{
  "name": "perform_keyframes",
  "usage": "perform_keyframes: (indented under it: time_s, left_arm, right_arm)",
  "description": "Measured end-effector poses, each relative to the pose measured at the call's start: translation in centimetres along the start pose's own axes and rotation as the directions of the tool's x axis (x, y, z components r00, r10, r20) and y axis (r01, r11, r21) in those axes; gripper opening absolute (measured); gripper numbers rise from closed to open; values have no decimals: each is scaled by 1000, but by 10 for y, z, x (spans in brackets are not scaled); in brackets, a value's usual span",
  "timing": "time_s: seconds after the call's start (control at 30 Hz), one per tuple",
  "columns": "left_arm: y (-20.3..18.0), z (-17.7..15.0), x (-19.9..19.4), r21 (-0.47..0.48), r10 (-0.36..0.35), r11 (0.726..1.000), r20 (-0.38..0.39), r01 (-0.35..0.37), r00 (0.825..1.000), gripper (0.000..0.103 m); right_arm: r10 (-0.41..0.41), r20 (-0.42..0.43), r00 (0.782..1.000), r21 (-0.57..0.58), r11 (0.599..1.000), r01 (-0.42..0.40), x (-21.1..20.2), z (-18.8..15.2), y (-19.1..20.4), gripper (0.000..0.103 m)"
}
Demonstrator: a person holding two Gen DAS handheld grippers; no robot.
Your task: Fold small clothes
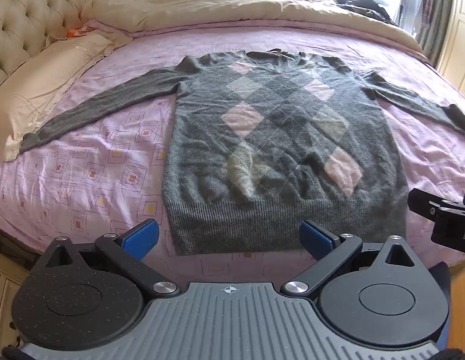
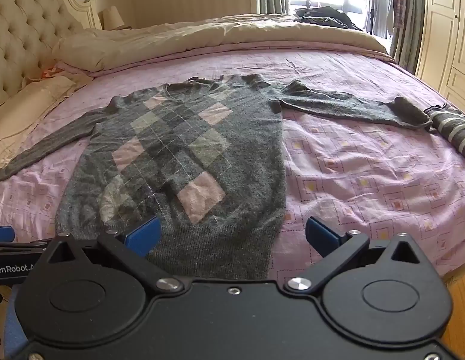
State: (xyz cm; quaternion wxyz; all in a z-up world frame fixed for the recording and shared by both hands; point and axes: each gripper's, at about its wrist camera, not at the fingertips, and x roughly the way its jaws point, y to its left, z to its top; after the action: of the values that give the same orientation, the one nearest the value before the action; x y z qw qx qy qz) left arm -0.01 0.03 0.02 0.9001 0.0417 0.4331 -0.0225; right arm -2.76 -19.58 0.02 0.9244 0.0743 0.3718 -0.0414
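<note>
A grey sweater (image 1: 271, 138) with pink and pale diamonds lies flat on the bed, front up, both sleeves spread out to the sides. Its ribbed hem (image 1: 250, 225) is nearest to me. My left gripper (image 1: 229, 237) hangs open just above the hem's left half, nothing between its blue pads. In the right wrist view the same sweater (image 2: 178, 162) fills the left half, and my right gripper (image 2: 232, 238) stands open over the hem's right corner (image 2: 262, 240), holding nothing. Part of the right gripper (image 1: 442, 213) shows at the right edge of the left wrist view.
The bed has a pink patterned sheet (image 2: 367, 186), a cream duvet (image 2: 202, 36) bunched at the far side, pillows (image 1: 46, 90) and a tufted headboard (image 1: 25, 15) on the left. A striped garment (image 2: 454, 129) lies by the right sleeve end. Dark clothes (image 2: 325, 15) sit far back.
</note>
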Motion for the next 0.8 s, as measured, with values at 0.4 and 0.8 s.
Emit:
perform_keyframes:
  time_s: [0.4, 0.8]
  left_arm:
    - [-11, 4, -3, 7, -6, 1000, 0, 6, 1000, 102]
    - [-10, 4, 1, 9, -13, 1000, -1, 13, 1000, 102]
  right_arm:
    - [-30, -22, 999, 14, 999, 31, 4, -3, -8, 102]
    - [-40, -29, 999, 18, 999, 40, 7, -3, -10, 102]
